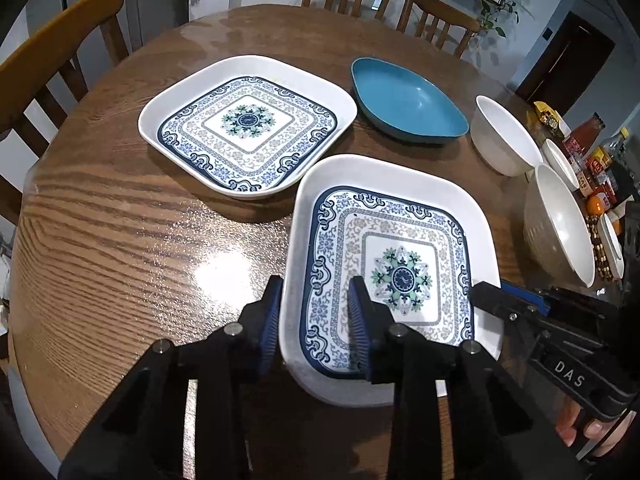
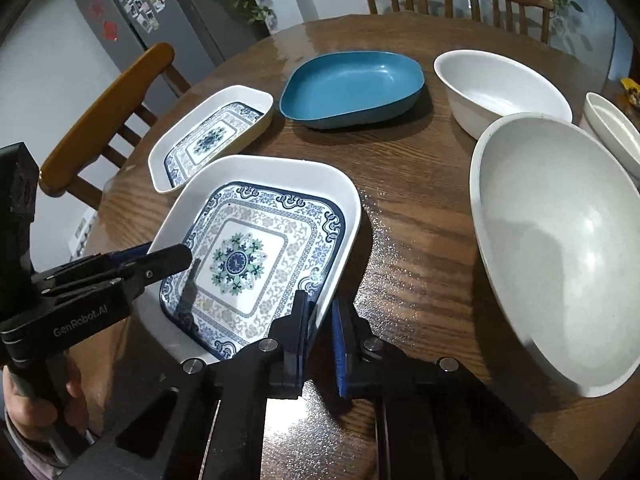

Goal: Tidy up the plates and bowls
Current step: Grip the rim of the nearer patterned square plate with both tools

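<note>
Two square white plates with blue floral patterns lie on the round wooden table. The near plate (image 1: 396, 264) (image 2: 256, 256) is between both grippers. My left gripper (image 1: 316, 320) is open, its fingers straddling the plate's left rim. My right gripper (image 2: 320, 320) straddles the plate's right rim with a narrow gap between its fingers; I cannot tell if it grips. The far patterned plate (image 1: 248, 124) (image 2: 212, 140) lies beyond. A blue dish (image 1: 408, 104) (image 2: 352, 88) sits behind.
White bowls stand to the right: a large one (image 2: 560, 240) (image 1: 560, 232), a medium one (image 2: 500, 92) (image 1: 504, 136) and a smaller one (image 2: 612, 132). Wooden chairs (image 1: 60, 52) ring the table. Bottles and jars (image 1: 592, 156) crowd the far right edge.
</note>
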{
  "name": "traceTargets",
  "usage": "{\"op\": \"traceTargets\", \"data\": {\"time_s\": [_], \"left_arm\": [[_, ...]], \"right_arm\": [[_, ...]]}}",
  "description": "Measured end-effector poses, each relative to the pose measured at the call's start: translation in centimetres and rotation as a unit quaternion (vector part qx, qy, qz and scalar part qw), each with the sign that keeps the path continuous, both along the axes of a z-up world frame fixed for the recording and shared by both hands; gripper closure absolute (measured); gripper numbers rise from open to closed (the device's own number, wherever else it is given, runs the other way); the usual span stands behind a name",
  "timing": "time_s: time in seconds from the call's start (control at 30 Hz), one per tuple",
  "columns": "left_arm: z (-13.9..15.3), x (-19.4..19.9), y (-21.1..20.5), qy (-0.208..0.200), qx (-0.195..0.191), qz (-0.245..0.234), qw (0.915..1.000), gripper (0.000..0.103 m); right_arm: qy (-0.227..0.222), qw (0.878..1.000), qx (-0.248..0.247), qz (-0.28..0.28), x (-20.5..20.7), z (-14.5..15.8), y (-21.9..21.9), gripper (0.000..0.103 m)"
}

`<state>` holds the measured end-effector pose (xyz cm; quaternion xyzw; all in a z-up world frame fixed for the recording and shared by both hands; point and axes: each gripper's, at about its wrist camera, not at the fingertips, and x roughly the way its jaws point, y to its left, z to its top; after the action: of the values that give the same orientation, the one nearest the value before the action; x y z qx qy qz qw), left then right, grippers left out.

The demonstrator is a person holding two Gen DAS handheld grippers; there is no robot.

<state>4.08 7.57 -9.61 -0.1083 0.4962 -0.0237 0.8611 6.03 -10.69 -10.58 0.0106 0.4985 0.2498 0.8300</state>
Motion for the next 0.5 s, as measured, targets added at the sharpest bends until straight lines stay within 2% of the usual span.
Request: {"op": "traceTargets", "data": {"time_s": [0.33,0.5], "left_arm": [[1.3,-3.0,-2.0,-0.021,-0.003,-0.035,0.9992,0.073],[0.9,-2.7,-3.3,-0.017,0.0,-0.046,0.9988,0.073]], "right_arm": [[-0.004,1.0,0.011,0.005,-2.7,0.9,-2.7,0.09],[-0.012,1.0,0.01,-0.007,-3.2,1.3,-4.2,0.09]]}}
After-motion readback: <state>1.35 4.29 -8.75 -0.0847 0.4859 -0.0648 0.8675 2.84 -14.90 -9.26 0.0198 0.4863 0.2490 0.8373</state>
